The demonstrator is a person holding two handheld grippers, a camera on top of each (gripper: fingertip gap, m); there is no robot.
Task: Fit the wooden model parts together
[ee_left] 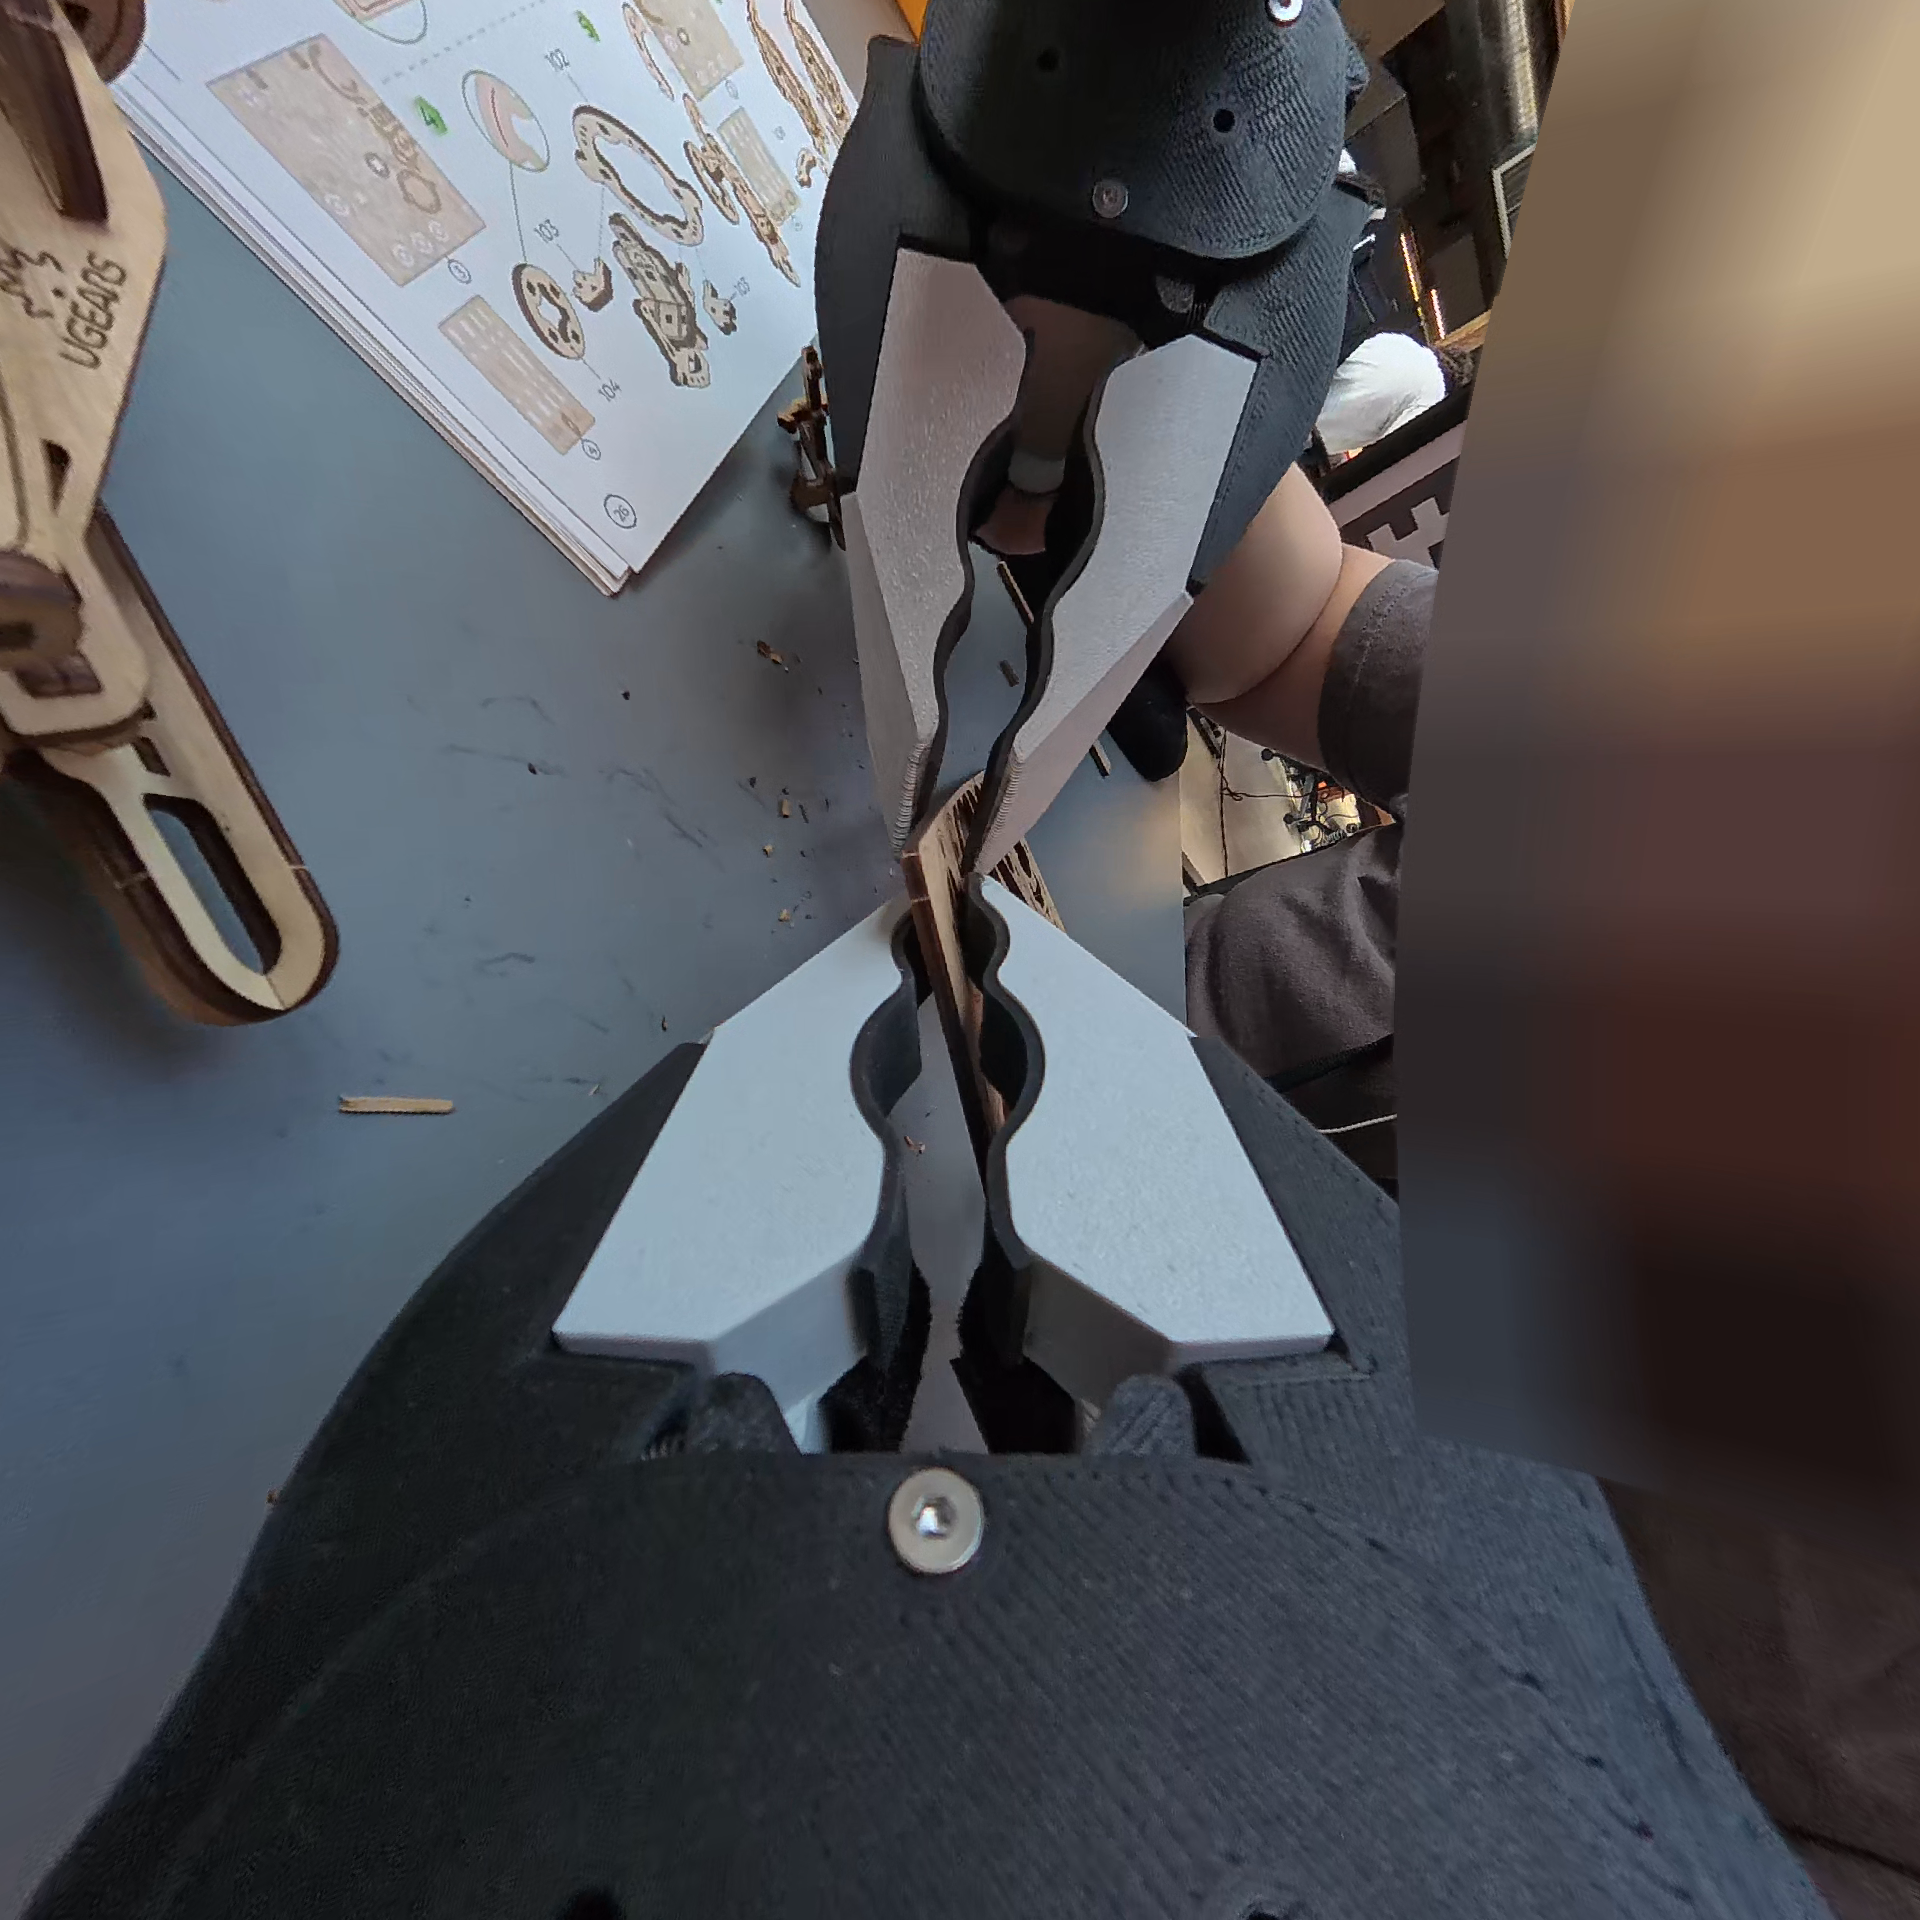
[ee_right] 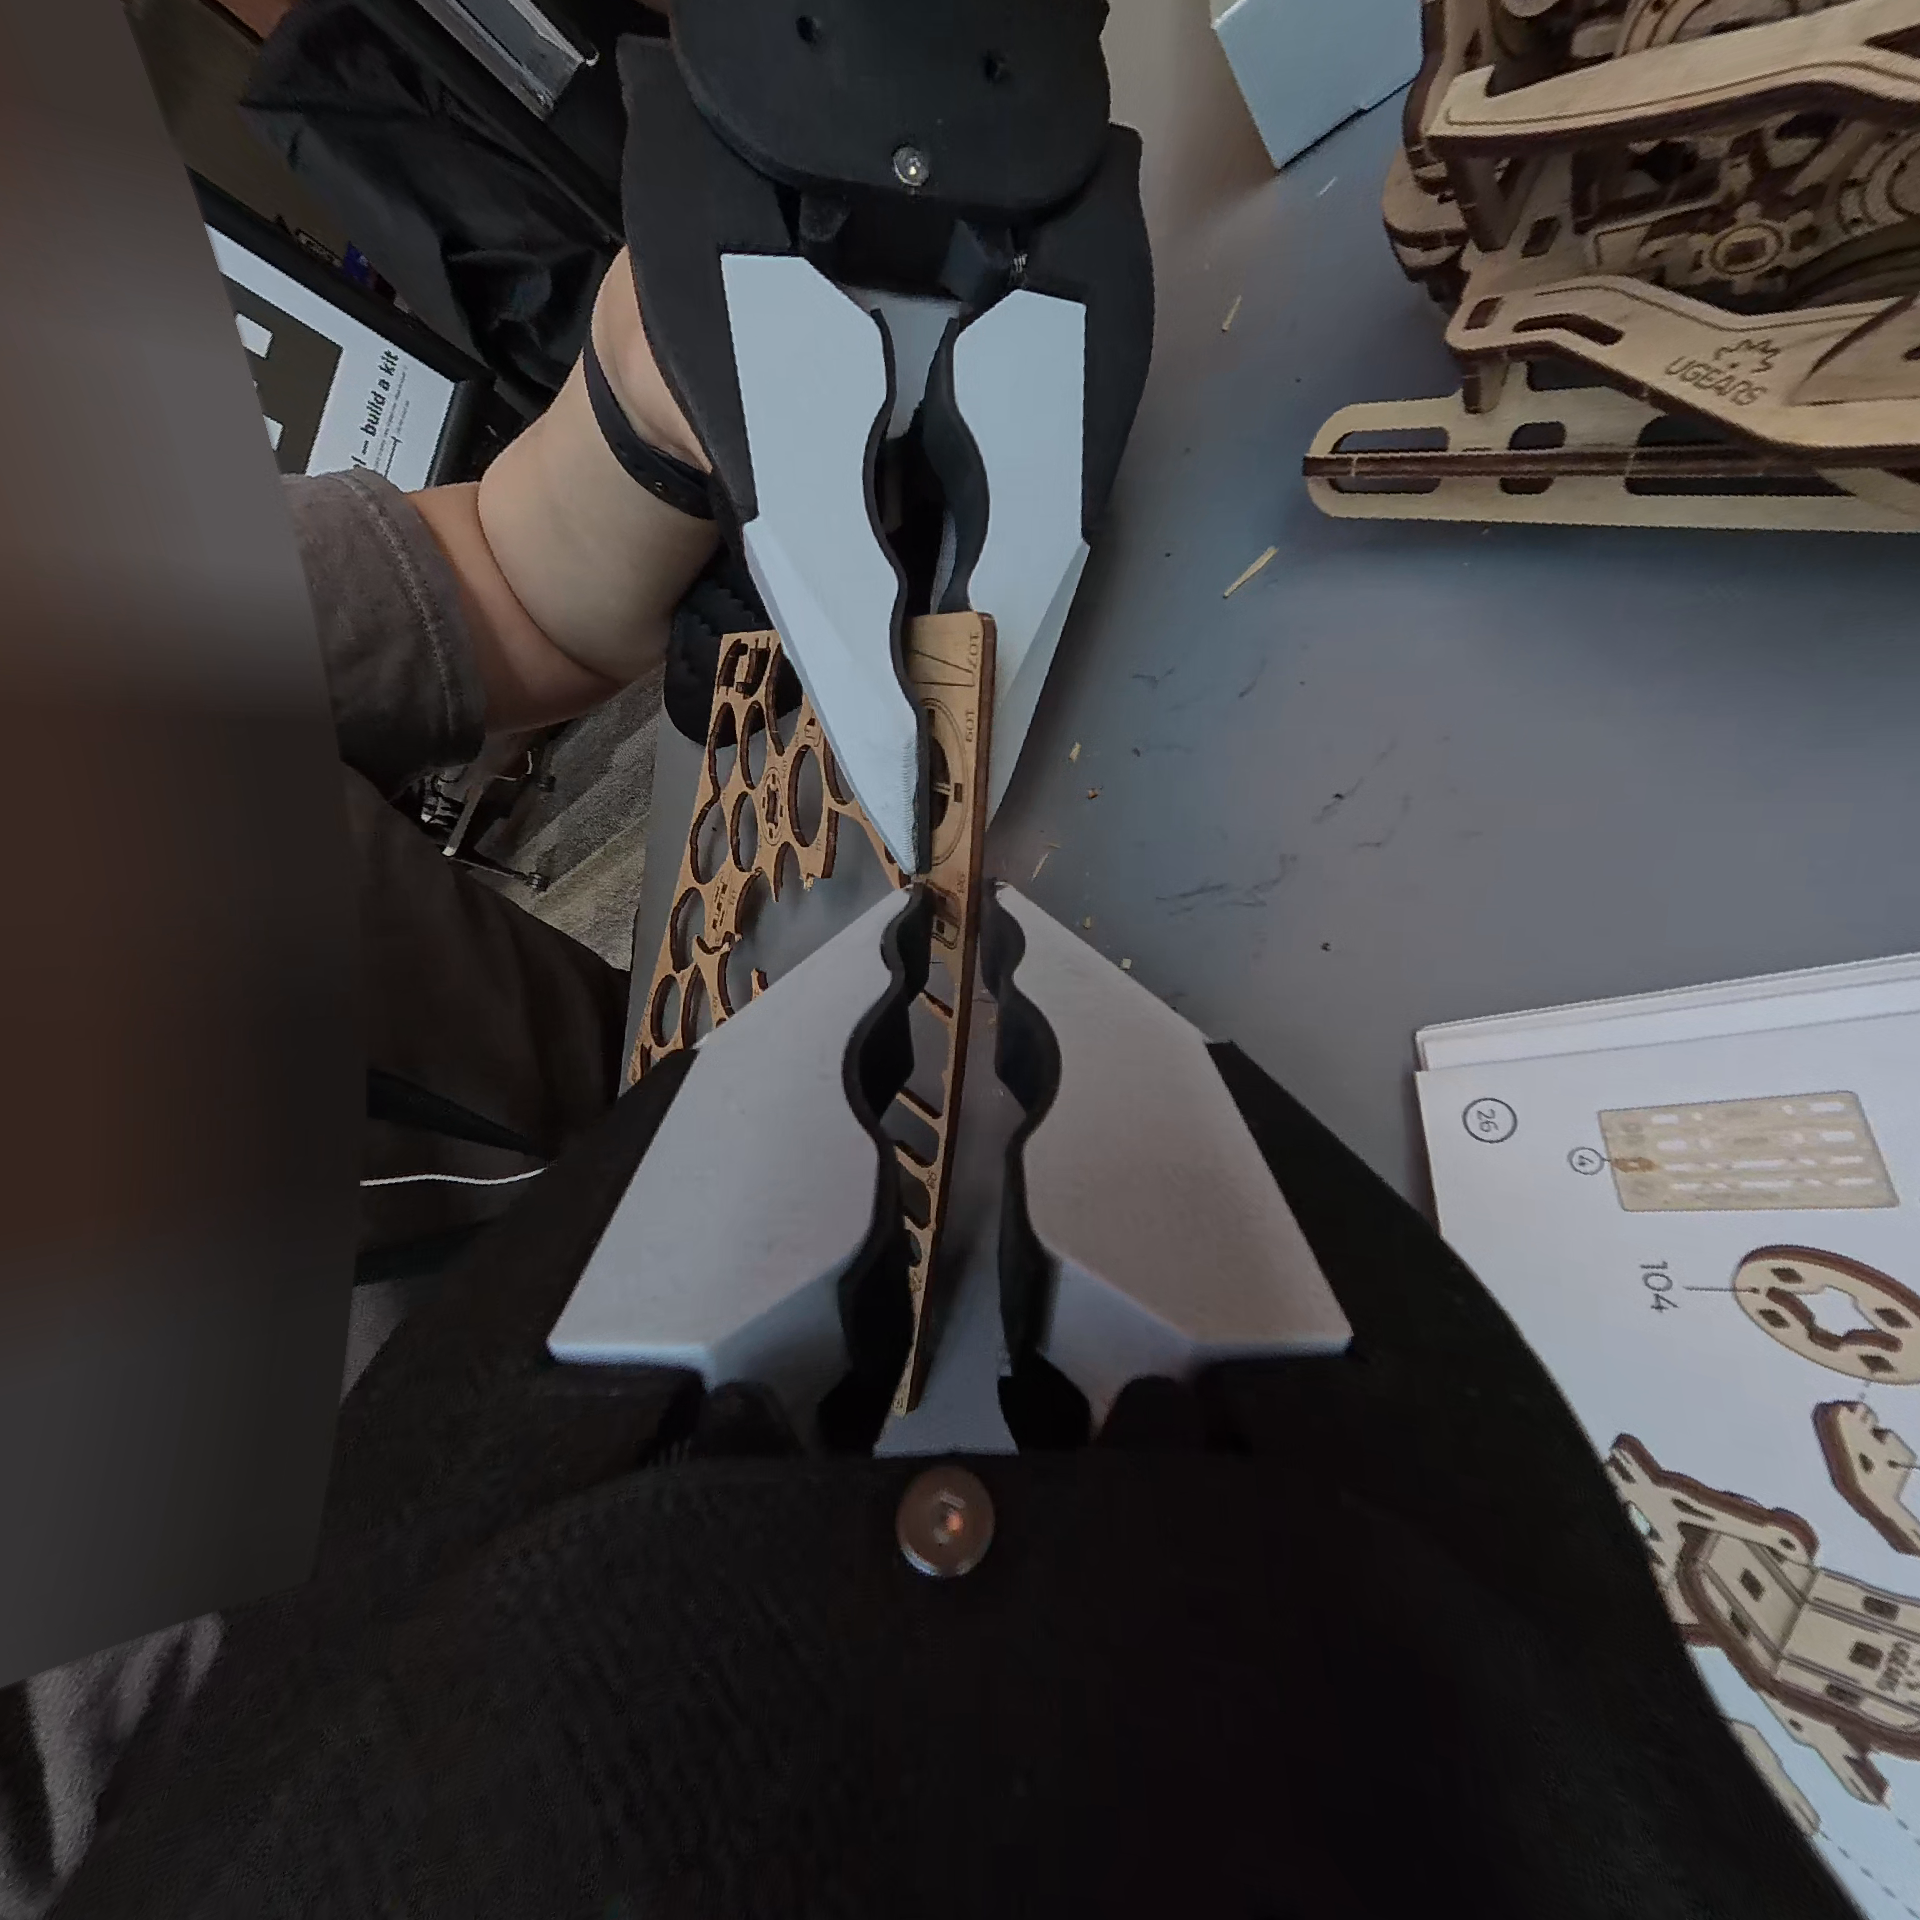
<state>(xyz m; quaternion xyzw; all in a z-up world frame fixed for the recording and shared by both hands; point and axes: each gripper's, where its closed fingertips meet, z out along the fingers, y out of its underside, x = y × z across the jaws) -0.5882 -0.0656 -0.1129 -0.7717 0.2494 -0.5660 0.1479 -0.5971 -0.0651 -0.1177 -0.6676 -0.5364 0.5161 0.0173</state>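
Note:
A thin laser-cut wooden sheet (ee_left: pixel 958 992) with punched-out holes and slots is held edge-on between both grippers, above the grey table (ee_left: pixel 468 779). My left gripper (ee_left: pixel 940 899) is shut on one end of it. My right gripper (ee_right: pixel 954 896) is shut on the other end (ee_right: pixel 961 665), and the sheet runs down between its fingers. The two grippers meet tip to tip: the right gripper (ee_left: pixel 948 821) faces me in the left wrist view, the left gripper (ee_right: pixel 935 854) in the right wrist view. The sheet's round-holed part (ee_right: pixel 748 831) hangs off to the side.
A partly built wooden model (ee_right: pixel 1662 260) stands on the table and also shows in the left wrist view (ee_left: pixel 94 520). An open instruction booklet (ee_left: pixel 499 260) lies nearby (ee_right: pixel 1662 1299). A white box (ee_right: pixel 1309 73) sits at the back. Wood chips (ee_left: pixel 395 1104) dot the table. The person's arm (ee_right: pixel 540 551) is close. Less than 4 cm separates the two grippers' tips.

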